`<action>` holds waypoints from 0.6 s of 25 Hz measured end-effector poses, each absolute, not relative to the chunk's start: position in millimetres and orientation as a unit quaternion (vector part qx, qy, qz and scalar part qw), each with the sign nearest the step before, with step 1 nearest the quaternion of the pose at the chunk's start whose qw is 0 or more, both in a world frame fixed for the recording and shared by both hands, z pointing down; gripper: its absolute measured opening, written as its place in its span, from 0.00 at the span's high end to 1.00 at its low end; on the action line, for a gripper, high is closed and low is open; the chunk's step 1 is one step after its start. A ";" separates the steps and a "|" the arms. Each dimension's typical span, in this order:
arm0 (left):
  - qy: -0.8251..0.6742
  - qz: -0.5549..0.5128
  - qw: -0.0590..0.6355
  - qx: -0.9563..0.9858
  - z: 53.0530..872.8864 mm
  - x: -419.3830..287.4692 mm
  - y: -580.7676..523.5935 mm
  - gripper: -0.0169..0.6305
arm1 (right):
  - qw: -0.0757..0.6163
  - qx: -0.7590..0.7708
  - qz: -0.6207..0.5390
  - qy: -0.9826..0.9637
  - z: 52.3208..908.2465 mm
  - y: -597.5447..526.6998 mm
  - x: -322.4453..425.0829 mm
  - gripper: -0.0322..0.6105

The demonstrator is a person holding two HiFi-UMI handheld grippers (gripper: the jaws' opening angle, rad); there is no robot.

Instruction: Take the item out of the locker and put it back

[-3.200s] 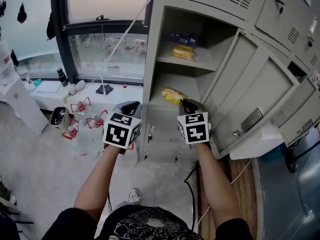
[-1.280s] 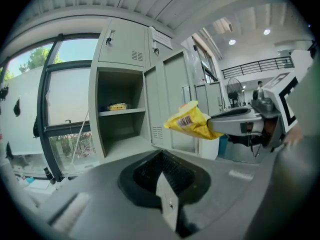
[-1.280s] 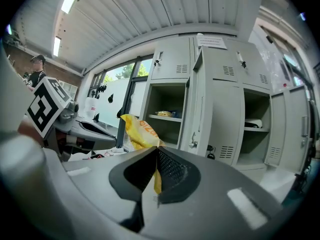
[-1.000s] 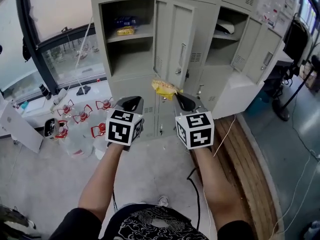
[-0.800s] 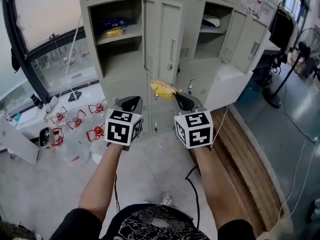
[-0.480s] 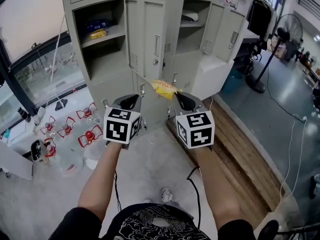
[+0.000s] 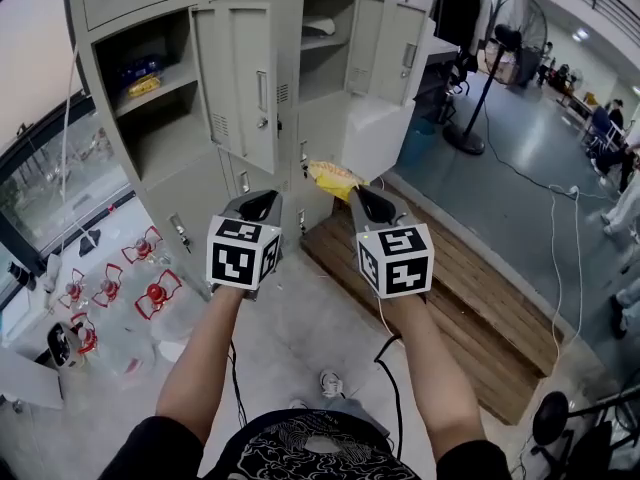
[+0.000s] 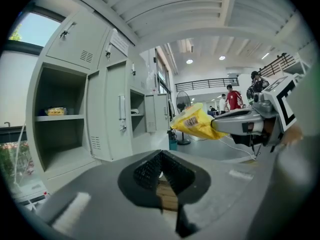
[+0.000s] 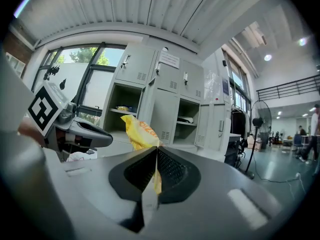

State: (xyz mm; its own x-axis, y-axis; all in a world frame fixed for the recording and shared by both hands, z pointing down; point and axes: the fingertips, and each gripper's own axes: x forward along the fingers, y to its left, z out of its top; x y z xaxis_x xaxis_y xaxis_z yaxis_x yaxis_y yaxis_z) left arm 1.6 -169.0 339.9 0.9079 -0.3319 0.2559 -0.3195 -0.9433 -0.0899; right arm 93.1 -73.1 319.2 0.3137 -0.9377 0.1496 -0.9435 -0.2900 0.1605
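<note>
Locker bank (image 7: pixel 250 88) is ahead and left of both tools, well apart from them, with several doors hanging open. The open bay furthest left of the left tool (image 7: pixel 262 200) has snack packs (image 7: pixel 142 76) on its shelf. The space below that shelf looks bare.

Wooden platform (image 7: pixel 450 298) runs below and right of the right tool (image 7: pixel 360 194). Floor fan (image 7: pixel 487 63) stands far ahead on that side. Water jugs (image 7: pixel 150 298) with red handles stand on the floor (image 7: pixel 300 308), down-left of the left tool.

Right tool is pinching the yellow snack packet (image 7: pixel 333 176) by one edge. The bag's body sticks out past the tips, in the air, leaning toward the left tool. We reckon the edge grip is there to avoid crushing the contents.

Left tool's jaws are pressed together on nothing. It's level beside the right tool and looks idle.

We judge the take-out half done: the item is clear of the locker and still needs to go back in.

Writing: the packet has orange lettering and a dark label patch, both too blurred to read. The notice on an upper locker door is too small to read. Each tool's cube carries black-and-white square markers.
</note>
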 end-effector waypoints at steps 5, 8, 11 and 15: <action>0.139 -0.128 0.029 -0.982 339.2 18.2 -155.8 0.97 | 0.110 0.822 0.018 -0.558 320.9 -53.0 106.5 0.91; 0.130 -0.122 0.030 -0.984 339.3 26.9 -152.2 0.97 | 0.113 0.829 0.020 -0.547 323.6 -46.5 113.5 0.91; 0.121 -0.118 0.028 -0.985 338.4 35.1 -152.9 0.97 | 0.117 0.835 0.023 -0.537 325.1 -44.8 121.1 0.91; 0.113 -0.111 0.030 -0.987 333.0 49.0 -156.1 0.97 | 0.113 0.842 0.024 -0.527 323.8 -44.8 134.7 0.91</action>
